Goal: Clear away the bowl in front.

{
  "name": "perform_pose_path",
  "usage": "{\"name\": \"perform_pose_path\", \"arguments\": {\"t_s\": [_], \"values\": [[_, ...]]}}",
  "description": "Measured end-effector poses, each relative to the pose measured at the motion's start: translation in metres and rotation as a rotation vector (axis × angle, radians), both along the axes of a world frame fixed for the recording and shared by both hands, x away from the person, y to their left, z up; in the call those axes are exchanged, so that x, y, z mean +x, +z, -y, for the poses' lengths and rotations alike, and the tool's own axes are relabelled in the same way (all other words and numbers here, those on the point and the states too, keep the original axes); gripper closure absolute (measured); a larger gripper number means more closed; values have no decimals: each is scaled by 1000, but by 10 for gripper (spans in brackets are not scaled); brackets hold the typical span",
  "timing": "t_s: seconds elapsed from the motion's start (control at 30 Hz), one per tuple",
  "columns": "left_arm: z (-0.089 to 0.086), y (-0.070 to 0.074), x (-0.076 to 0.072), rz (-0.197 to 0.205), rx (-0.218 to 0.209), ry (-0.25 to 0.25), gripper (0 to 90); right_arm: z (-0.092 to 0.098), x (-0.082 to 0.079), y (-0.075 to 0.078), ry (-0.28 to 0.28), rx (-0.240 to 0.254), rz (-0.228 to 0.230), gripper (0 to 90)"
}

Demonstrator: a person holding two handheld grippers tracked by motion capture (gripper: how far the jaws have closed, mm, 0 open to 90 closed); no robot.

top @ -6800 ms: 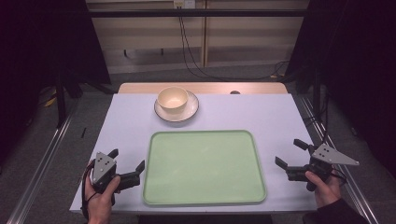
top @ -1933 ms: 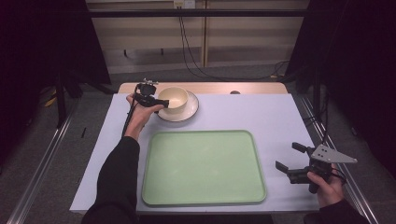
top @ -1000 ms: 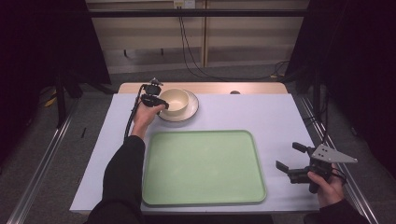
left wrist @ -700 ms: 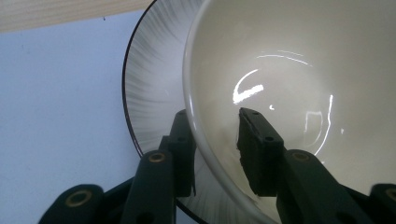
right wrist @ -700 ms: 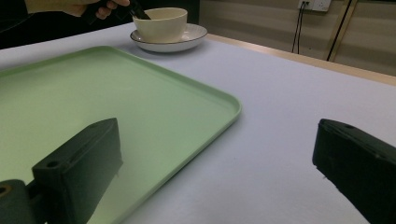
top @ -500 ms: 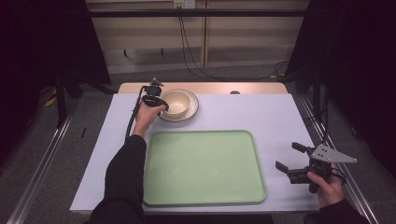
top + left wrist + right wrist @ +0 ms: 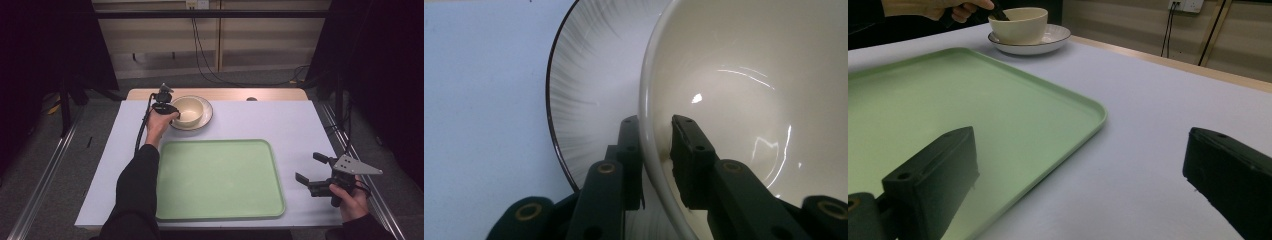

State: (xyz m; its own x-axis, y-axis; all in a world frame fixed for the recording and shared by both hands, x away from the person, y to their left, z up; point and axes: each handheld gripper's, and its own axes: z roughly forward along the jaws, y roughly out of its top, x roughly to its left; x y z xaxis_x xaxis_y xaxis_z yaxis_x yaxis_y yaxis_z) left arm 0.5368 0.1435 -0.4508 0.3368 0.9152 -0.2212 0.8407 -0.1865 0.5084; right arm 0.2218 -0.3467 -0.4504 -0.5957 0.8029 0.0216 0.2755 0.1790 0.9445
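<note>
The cream bowl (image 7: pixel 187 110) stands upright on its dark-rimmed plate (image 7: pixel 206 114) (glossy, empty) at the table's far side.

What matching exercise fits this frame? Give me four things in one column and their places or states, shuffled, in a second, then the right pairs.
Things:
1. bowl
2. plate
3. tray
4. right gripper

Places or states:
A. jaws open over bare table, right of the tray
B. under the bowl
C. green, bare, mid-table
D. wall between the left gripper's jaws

Pairs: 1-D, 2-B, 3-C, 4-A
</note>
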Motion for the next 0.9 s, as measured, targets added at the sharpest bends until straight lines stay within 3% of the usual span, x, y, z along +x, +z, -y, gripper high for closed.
{"name": "perform_pose_path", "arguments": {"t_s": [0.23, 0.33, 0.9], "values": [[-2, 0, 1, -4, -37, 44, 806, -1, 0, 0, 2, -8, -4, 9], [-3, 2, 0, -7, -72, 57, 833, -1, 0, 0, -1, -4, 6, 9], [-3, 6, -3, -10, -108, 61, 836, -1, 0, -1, -10, 2, 10, 8]]}}
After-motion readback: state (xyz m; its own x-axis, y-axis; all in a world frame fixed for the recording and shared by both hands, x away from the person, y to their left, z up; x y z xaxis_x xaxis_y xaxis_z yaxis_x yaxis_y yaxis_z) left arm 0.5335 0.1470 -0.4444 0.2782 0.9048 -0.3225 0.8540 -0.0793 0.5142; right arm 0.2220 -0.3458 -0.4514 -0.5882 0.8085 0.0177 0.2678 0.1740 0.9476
